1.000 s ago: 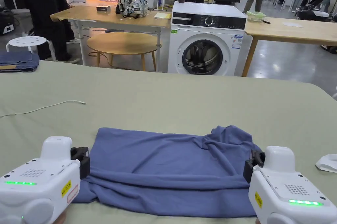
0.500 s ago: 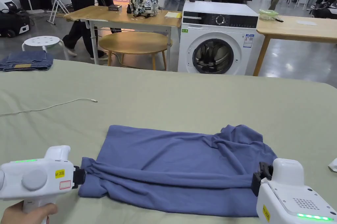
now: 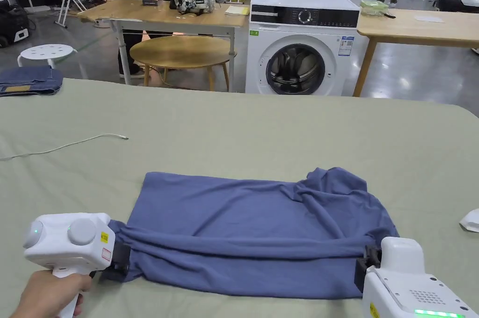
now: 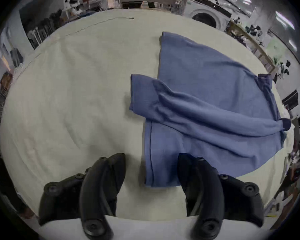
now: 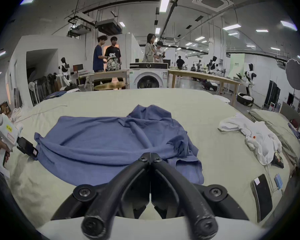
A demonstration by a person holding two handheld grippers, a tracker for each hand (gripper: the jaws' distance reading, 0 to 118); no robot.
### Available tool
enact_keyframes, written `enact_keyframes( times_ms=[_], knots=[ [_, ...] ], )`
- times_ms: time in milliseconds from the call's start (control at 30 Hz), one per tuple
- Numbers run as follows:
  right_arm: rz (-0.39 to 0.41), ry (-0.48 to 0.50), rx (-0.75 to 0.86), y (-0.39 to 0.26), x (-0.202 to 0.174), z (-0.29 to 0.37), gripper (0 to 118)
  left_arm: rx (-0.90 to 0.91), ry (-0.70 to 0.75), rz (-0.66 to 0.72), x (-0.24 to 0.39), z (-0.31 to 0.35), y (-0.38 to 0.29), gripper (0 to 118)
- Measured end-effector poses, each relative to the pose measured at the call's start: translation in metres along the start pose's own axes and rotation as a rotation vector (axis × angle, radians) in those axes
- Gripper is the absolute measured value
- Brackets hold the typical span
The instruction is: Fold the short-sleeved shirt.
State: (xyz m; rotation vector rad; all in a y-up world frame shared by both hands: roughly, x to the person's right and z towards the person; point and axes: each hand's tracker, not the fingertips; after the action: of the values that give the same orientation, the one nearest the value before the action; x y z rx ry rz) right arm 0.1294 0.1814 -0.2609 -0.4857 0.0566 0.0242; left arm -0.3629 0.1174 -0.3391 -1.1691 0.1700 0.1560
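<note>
The blue short-sleeved shirt point(image 3: 252, 220) lies across the green-covered table point(image 3: 280, 136), its near long edge rolled over into a ridge that runs from side to side. At the shirt's near left corner my left gripper point(image 3: 119, 263) is turned sideways in a hand. In the left gripper view it point(image 4: 151, 159) stands open, one jaw over the shirt point(image 4: 206, 88) and one over bare table. My right gripper point(image 3: 367, 260) sits at the ridge's right end. In the right gripper view its jaws point(image 5: 150, 155) are shut on the shirt point(image 5: 97, 139).
A white cable point(image 3: 65, 146) trails over the table's left side, with folded jeans point(image 3: 28, 81) at the far left corner. A white garment point(image 5: 256, 136) and a black flat device point(image 5: 261, 197) lie to the right. A washing machine point(image 3: 299, 47), tables and people stand beyond.
My left gripper has let go of the rolled edge, turned sideways and dropped to the shirt's near left corner. The right gripper still holds its end. The head camera has shifted.
</note>
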Motion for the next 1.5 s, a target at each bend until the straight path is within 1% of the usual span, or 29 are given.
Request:
enact_keyframes(
  times_ms=[67,100,133,233,367,400,433,467,500,533,567,600,633,667,733,767,867,900,933,967,1033,1067,1100,1167,1200,1300,1367,1433,1500],
  knots=[
    [-0.003,-0.003,-0.01,-0.003,0.004,-0.003,0,0.015,0.028,-0.065,0.006,-0.001,-0.003,26],
    [-0.007,-0.005,-0.017,-0.004,0.005,-0.005,0,0.018,0.004,-0.064,0.007,-0.001,-0.004,10],
    [-0.013,-0.005,-0.023,-0.005,0.007,-0.006,0,0.021,-0.018,-0.061,0.012,0.001,-0.008,3],
    [-0.033,-0.006,-0.049,-0.007,0.017,-0.01,0,0.034,-0.028,-0.101,0.008,0.003,-0.01,2],
    [-0.064,-0.017,-0.11,0.0,0.038,-0.009,0,0.093,-0.073,-0.067,0.003,0.031,-0.025,1],
    [-0.075,-0.023,-0.139,0.003,0.048,-0.012,5,0.115,-0.073,-0.064,-0.006,0.031,-0.024,1],
    [-0.076,-0.032,-0.173,0.005,0.058,-0.017,15,0.129,-0.085,-0.056,-0.01,0.035,-0.026,1],
    [-0.066,-0.028,-0.216,0.007,0.072,-0.024,28,0.134,-0.11,-0.044,-0.014,0.038,-0.027,1],
    [-0.065,-0.027,-0.246,0.009,0.081,-0.03,37,0.147,-0.122,-0.034,-0.016,0.041,-0.029,1],
    [-0.064,-0.025,-0.278,0.01,0.089,-0.037,42,0.15,-0.12,-0.032,-0.018,0.043,-0.032,1],
    [-0.058,-0.01,-0.337,0.01,0.097,-0.046,42,0.16,-0.127,-0.028,-0.02,0.044,-0.034,1],
    [-0.039,-0.022,-0.371,0.01,0.104,-0.054,59,0.166,-0.129,-0.027,-0.021,0.044,-0.036,1],
    [-0.02,-0.03,-0.391,0.009,0.107,-0.062,65,0.167,-0.13,-0.027,-0.022,0.043,-0.037,1],
    [0.001,-0.017,-0.414,0.007,0.109,-0.069,66,0.169,-0.131,-0.026,-0.018,0.045,-0.04,1],
    [0.006,-0.019,-0.45,0.002,0.115,-0.089,66,0.17,-0.131,-0.027,-0.017,0.044,-0.042,1],
    [0.002,0.002,-0.488,-0.001,0.116,-0.097,66,0.17,-0.127,-0.028,-0.016,0.042,-0.043,1],
    [-0.054,0.05,-0.546,-0.01,0.114,-0.115,66,0.162,-0.123,-0.028,-0.013,0.042,-0.047,1],
    [-0.035,0.033,-0.534,-0.012,0.113,-0.121,64,0.159,-0.123,-0.028,-0.012,0.042,-0.048,1],
    [0.008,0.002,-0.522,-0.013,0.106,-0.118,59,0.158,-0.122,-0.029,-0.012,0.042,-0.049,1],
    [0.036,-0.011,-0.512,-0.014,0.099,-0.115,49,0.157,-0.122,-0.028,-0.012,0.042,-0.05,1],
    [0.053,-0.006,-0.512,-0.014,0.09,-0.108,17,0.156,-0.123,-0.027,-0.011,0.042,-0.051,1],
    [0.054,0.016,-0.508,-0.015,0.086,-0.106,5,0.158,-0.122,-0.027,-0.01,0.043,-0.051,1],
    [0.04,0.046,-0.509,-0.015,0.083,-0.105,5,0.158,-0.121,-0.028,-0.01,0.043,-0.051,1],
    [0.088,-0.001,-0.497,-0.016,0.074,-0.102,5,0.161,-0.122,-0.029,-0.01,0.045,-0.052,1],
    [0.09,-0.002,-0.492,-0.016,0.073,-0.099,5,0.167,-0.128,-0.024,-0.011,0.048,-0.052,1],
    [0.047,-0.009,-0.466,-0.001,0.083,-0.084,5,0.188,-0.16,0.004,-0.015,0.06,-0.052,1],
    [0.051,-0.013,-0.447,0.012,0.085,-0.07,5,0.204,-0.17,0.002,-0.016,0.071,-0.05,1],
    [0.032,-0.004,-0.418,0.028,0.084,-0.045,5,0.223,-0.181,-0.002,-0.017,0.083,-0.048,1],
    [0.047,-0.016,-0.407,0.04,0.083,-0.03,5,0.238,-0.177,0.003,-0.019,0.094,-0.047,1]
  ],
)
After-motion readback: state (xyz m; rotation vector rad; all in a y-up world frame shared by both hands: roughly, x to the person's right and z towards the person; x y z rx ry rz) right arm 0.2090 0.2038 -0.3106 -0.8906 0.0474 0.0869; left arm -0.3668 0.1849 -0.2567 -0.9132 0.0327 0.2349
